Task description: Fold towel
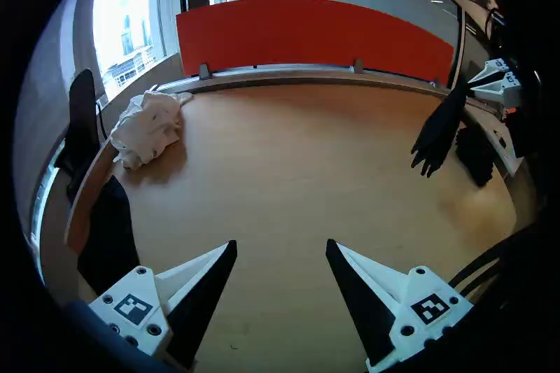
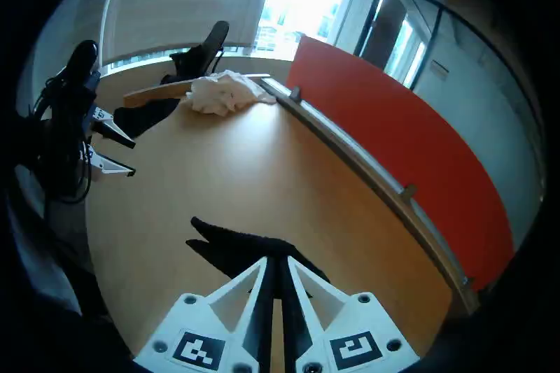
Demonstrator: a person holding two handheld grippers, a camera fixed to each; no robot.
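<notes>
A black towel (image 2: 234, 245) is pinched at one edge by my right gripper (image 2: 276, 262), whose fingers are shut on it. In the left gripper view the same towel (image 1: 437, 136) hangs from that gripper (image 1: 472, 87) at the far right, its lower end just above the wooden table (image 1: 294, 163). My left gripper (image 1: 280, 252) is held over the table's near edge, open, with nothing between its fingers. In the right gripper view it (image 2: 133, 159) is at the left, well apart from the towel.
A crumpled white cloth (image 1: 147, 128) lies at the table's far left corner. A dark cloth (image 1: 106, 229) hangs over the left edge, and a dark heap (image 1: 479, 156) sits at the right. A red divider (image 1: 315, 37) runs along the back. A chair (image 2: 206, 47) stands beyond.
</notes>
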